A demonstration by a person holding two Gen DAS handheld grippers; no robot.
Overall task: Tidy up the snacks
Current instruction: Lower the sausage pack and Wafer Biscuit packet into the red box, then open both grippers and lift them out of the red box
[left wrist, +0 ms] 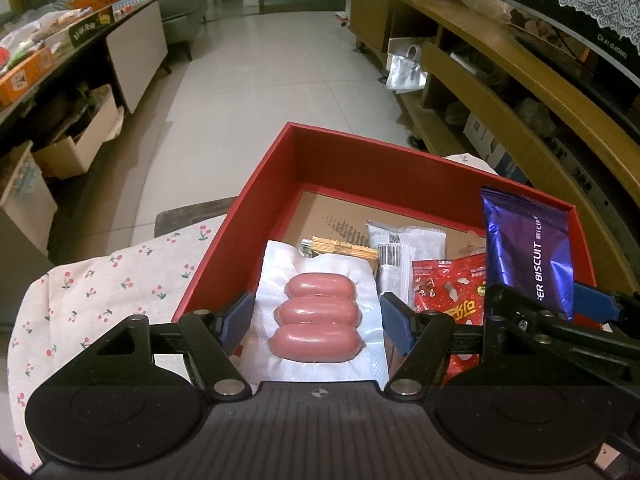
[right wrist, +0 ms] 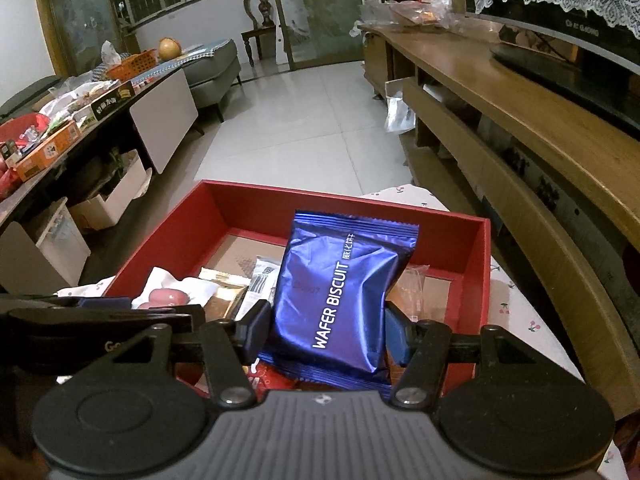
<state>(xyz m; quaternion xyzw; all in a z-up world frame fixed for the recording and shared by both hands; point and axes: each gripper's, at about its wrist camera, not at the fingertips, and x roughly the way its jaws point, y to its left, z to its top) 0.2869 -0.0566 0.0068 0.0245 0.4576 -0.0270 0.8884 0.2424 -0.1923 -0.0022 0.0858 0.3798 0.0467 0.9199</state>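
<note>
A red box (left wrist: 276, 160) stands on a cherry-print cloth (left wrist: 100, 288). My left gripper (left wrist: 318, 322) is shut on a clear sausage pack (left wrist: 318, 312) with three pink sausages, held over the box's near left part. My right gripper (right wrist: 326, 326) is shut on a blue wafer biscuit packet (right wrist: 340, 288) and holds it upright over the box (right wrist: 472, 264); the packet also shows in the left wrist view (left wrist: 528, 248). In the box lie a red snack bag (left wrist: 448, 288), a white packet (left wrist: 400, 252) and a gold packet (left wrist: 344, 250).
A wooden TV cabinet (right wrist: 520, 128) runs along the right. A dark coffee table (right wrist: 60, 136) with snack boxes and an orange basket stands at the left, cardboard boxes under it. Tiled floor (right wrist: 304, 120) lies beyond the box.
</note>
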